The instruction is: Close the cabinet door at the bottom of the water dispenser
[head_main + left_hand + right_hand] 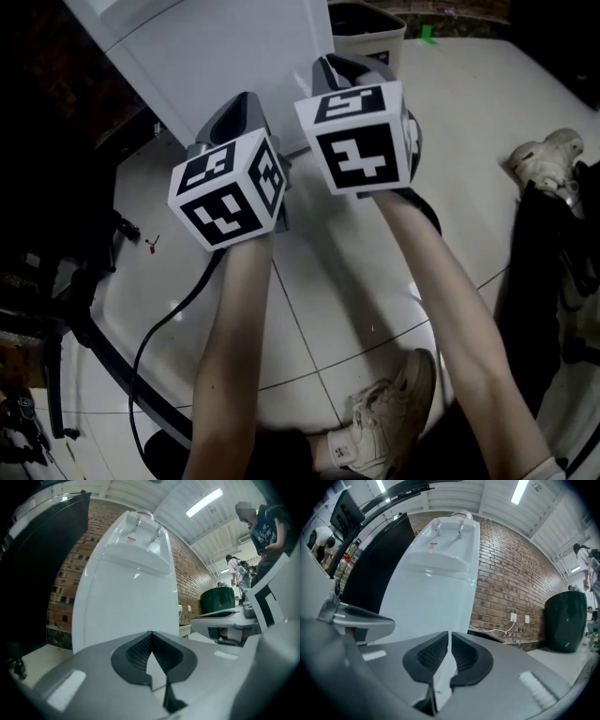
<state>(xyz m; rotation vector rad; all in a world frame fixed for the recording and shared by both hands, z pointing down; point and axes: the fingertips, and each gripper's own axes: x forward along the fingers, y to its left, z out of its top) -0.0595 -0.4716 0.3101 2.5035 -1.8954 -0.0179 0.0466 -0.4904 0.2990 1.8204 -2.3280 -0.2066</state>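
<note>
The white water dispenser (225, 56) stands at the top of the head view, and its lower front shows as one flat white face with no door standing out. It fills both gripper views (126, 597) (436, 588), close ahead. My left gripper (234, 108) points at its base, and its jaws (151, 633) are shut with the tips touching and nothing between them. Beside it, my right gripper (342, 66) points at the same face. Its jaws (449, 634) are all but closed, with a thin slit and nothing held. Each gripper shows in the other's view (225, 620) (361, 618).
A dark bin (367, 33) (567, 620) stands right of the dispenser against a brick wall (511, 573). A black cable (169, 319) curls over the white floor tiles, with dark equipment (47, 281) at left. My shoe (389, 412) is below, another shoe (548, 155) at right.
</note>
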